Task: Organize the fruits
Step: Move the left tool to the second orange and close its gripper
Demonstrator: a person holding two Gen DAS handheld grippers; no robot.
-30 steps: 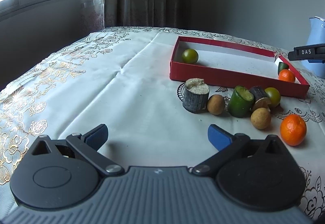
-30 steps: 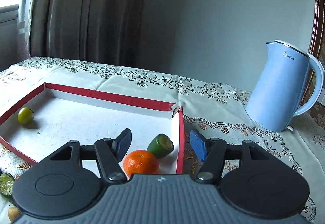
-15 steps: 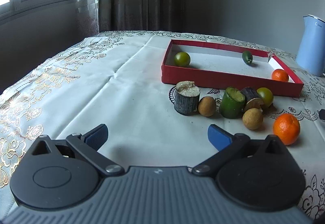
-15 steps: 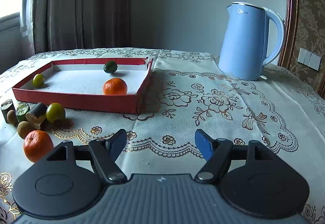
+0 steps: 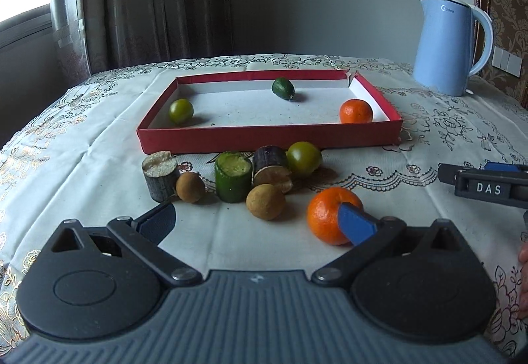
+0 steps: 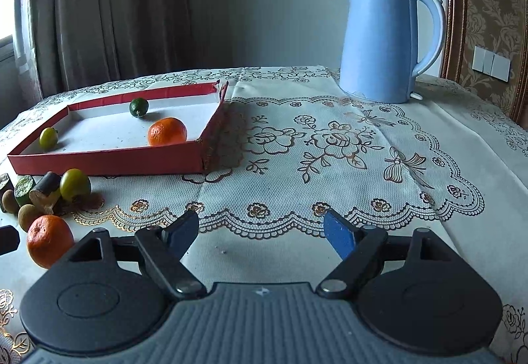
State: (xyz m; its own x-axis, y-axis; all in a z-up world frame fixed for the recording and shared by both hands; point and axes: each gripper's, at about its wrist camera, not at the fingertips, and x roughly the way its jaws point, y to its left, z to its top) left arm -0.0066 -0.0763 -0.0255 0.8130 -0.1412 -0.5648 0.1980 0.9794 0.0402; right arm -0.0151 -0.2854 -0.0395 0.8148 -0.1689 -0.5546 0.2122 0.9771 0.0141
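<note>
A red tray (image 5: 264, 141) holds a yellow-green fruit (image 5: 181, 110), a dark green fruit (image 5: 283, 88) and an orange (image 5: 356, 111). In front of it lie a loose orange (image 5: 325, 215), two brown longans (image 5: 265, 201), a green round fruit (image 5: 304, 159) and several cut cane pieces (image 5: 233, 176). My left gripper (image 5: 257, 222) is open and empty, just short of this pile, its right finger in front of the loose orange. My right gripper (image 6: 262, 233) is open and empty over bare cloth, right of the pile; the tray (image 6: 109, 161) and loose orange (image 6: 49, 240) lie to its left.
A blue kettle (image 5: 448, 45) stands at the back right, also in the right wrist view (image 6: 384, 41). The table has a white patterned cloth (image 6: 330, 149). Curtains and a wall stand behind. The right gripper's side (image 5: 488, 187) shows at the right edge of the left wrist view.
The right gripper has pulled back from the tray to the table's front right. The left gripper has swung right and closer to the fruit pile. The dark green fruit rolled to the tray's back.
</note>
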